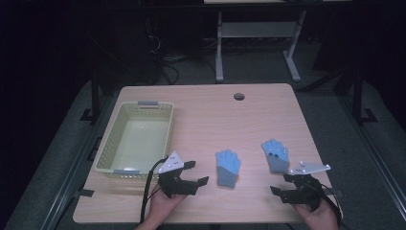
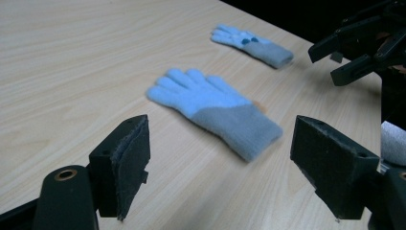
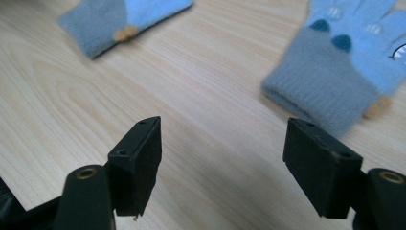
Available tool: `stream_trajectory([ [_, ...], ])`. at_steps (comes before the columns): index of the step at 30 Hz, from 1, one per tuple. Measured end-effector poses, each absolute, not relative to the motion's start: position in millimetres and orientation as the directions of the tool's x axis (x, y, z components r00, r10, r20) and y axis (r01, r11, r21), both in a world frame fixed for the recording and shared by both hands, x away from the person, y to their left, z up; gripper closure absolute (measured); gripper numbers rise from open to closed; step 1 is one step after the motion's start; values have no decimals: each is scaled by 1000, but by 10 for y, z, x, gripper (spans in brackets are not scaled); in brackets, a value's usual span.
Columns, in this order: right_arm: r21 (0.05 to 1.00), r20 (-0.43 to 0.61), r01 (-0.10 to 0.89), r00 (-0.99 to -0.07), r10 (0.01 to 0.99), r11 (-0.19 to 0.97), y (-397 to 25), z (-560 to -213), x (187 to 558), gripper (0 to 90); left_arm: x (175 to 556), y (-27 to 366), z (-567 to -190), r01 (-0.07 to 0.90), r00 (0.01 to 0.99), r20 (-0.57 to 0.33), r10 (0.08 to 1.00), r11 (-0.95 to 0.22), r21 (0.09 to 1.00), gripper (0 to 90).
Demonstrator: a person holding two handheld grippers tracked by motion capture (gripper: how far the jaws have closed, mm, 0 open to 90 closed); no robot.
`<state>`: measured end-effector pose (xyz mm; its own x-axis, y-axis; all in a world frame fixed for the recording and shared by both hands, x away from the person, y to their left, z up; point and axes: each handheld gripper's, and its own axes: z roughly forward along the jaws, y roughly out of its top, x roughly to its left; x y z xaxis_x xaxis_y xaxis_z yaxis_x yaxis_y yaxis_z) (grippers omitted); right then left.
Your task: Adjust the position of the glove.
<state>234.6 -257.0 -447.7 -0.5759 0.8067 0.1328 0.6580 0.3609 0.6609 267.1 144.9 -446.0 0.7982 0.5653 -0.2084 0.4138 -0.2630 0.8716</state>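
Near edge of table (image 1: 143,206): left gripper (image 1: 195,173) and right gripper (image 1: 281,184), each held in a hand, jaws spread wide and grasping nothing. Left one just off the basket's near right corner; right one near the table's right front corner.

Just beyond, between them: plain blue glove (image 1: 228,167) with grey cuff, flat on the wood, fingers away from the person. Seen lying ahead of the left jaws in the left gripper view (image 2: 215,110).

To its right, beside the right gripper: patterned blue glove (image 1: 276,155), grey cuff close ahead of the right jaw (image 3: 335,72).

Farther left: pale yellow basket (image 1: 163,139), lattice walls, grey handles, holding nothing.

Far edge: round cable hole (image 1: 239,96).
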Motion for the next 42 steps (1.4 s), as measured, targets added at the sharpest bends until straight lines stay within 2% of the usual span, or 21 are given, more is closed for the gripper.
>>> stream_trajectory([
  [10, 688, 161, 653, -561, 812, 315, -2609, -4410, 2348, 275, 2623, 1449, -4457, 407, 805, -206, 556, -266, 874, 211],
  [20, 708, 102, 619, -566, 818, 340, -2602, -4232, 2443, 267, 2601, 1501, -4445, 409, 789, -208, 578, -242, 880, 211],
  [25, 706, 108, 621, -568, 816, 340, -2619, -4154, 2512, 270, 2571, 1475, -4418, 382, 806, -175, 565, -270, 884, 212],
  [42, 679, 90, 631, -580, 809, 377, -2620, -3931, 2796, 268, 2552, 1445, -4423, 385, 808, -192, 558, -253, 887, 213],
])
